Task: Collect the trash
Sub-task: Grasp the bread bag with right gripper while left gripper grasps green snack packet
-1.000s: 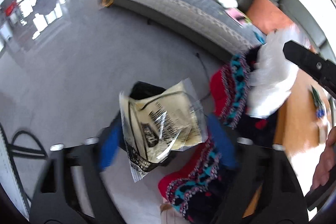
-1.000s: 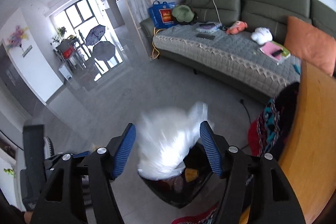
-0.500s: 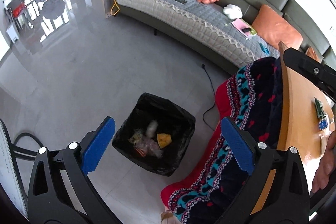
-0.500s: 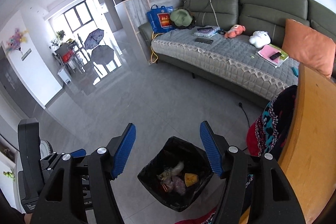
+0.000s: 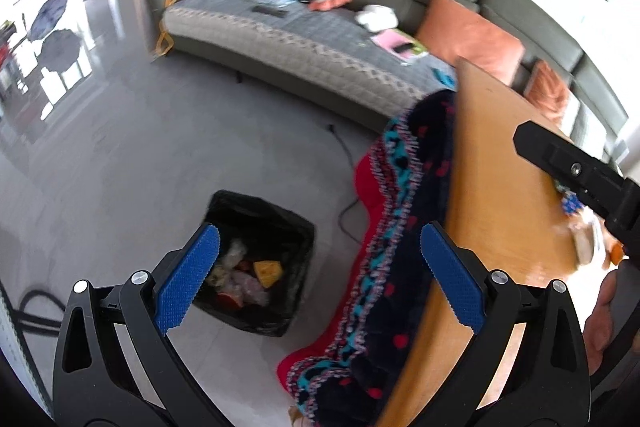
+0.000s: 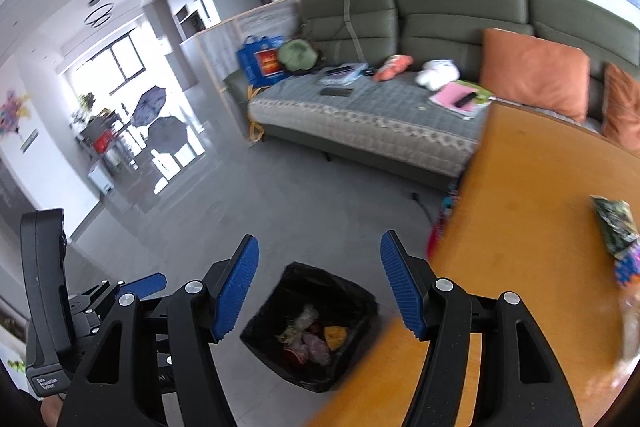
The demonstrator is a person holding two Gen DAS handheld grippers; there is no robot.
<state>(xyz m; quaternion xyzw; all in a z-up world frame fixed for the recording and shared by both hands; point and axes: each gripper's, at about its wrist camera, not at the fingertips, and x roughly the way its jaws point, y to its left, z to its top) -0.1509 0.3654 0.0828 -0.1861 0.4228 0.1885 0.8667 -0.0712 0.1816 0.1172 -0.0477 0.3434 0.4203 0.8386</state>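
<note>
Trash bin (image 5: 256, 259) below left gripper (image 5: 320, 275) and right gripper (image 6: 320, 283), both wide, empty.

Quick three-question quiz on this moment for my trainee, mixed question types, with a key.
1. True or false: the left tool is shut on a wrapper.
2. Where does the black-lined trash bin stand? A) on the sofa B) on the floor beside the wooden table C) on the table
3. Fill in: the dark green snack wrapper lies on the ____.

Key:
1. False; both it and the right tool are open and empty.
2. B
3. table
</note>
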